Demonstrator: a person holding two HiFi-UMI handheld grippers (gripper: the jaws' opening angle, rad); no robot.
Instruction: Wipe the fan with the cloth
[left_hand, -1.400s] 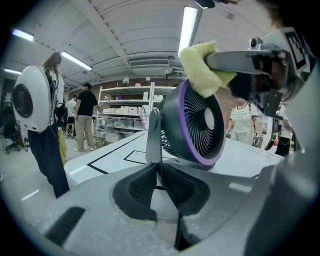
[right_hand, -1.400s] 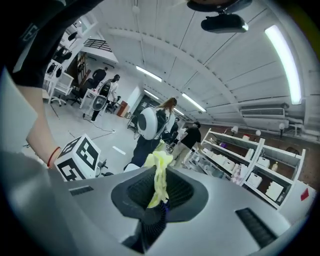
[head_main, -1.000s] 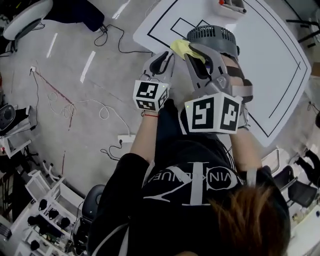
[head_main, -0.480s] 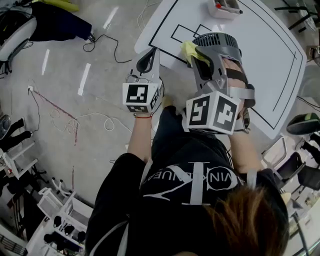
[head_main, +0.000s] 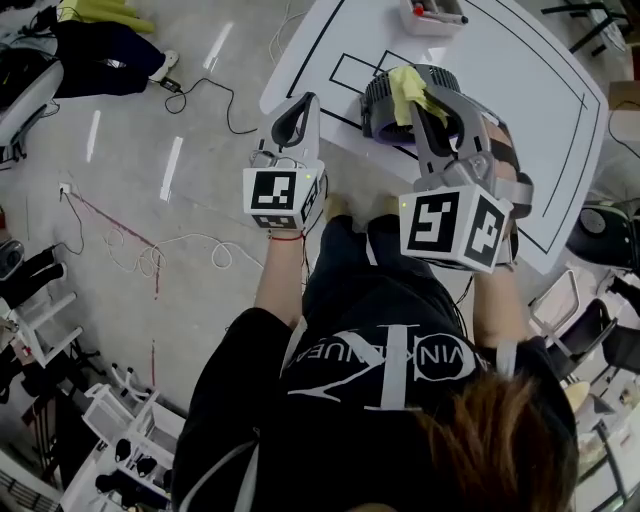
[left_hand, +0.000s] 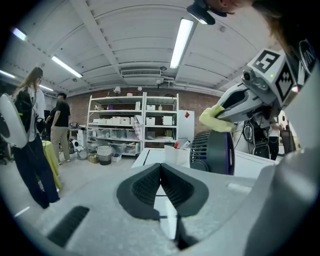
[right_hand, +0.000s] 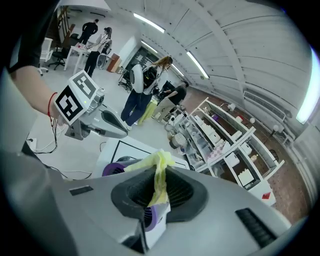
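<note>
The fan (head_main: 385, 105), grey grille on a purple body, stands on the white table (head_main: 520, 110). My right gripper (head_main: 424, 92) is shut on the yellow cloth (head_main: 404, 80) and holds it against the fan's top. In the right gripper view the cloth (right_hand: 159, 172) hangs pinched between the jaws, with the purple fan (right_hand: 116, 167) just below. My left gripper (head_main: 299, 108) is shut and empty. It hovers left of the fan, off the table's edge. In the left gripper view the fan (left_hand: 214, 150) shows ahead at the right, under the cloth (left_hand: 216, 120).
A small white tray (head_main: 430, 15) sits at the table's far side. Black outline marks run across the tabletop. Cables (head_main: 150, 250) lie on the floor at the left. People (left_hand: 30, 135) and shelves (left_hand: 135, 125) stand in the background.
The left gripper's jaws have closed and it has drawn away from the fan to the left. The right gripper has carried the cloth from the fan's left side onto its top.
</note>
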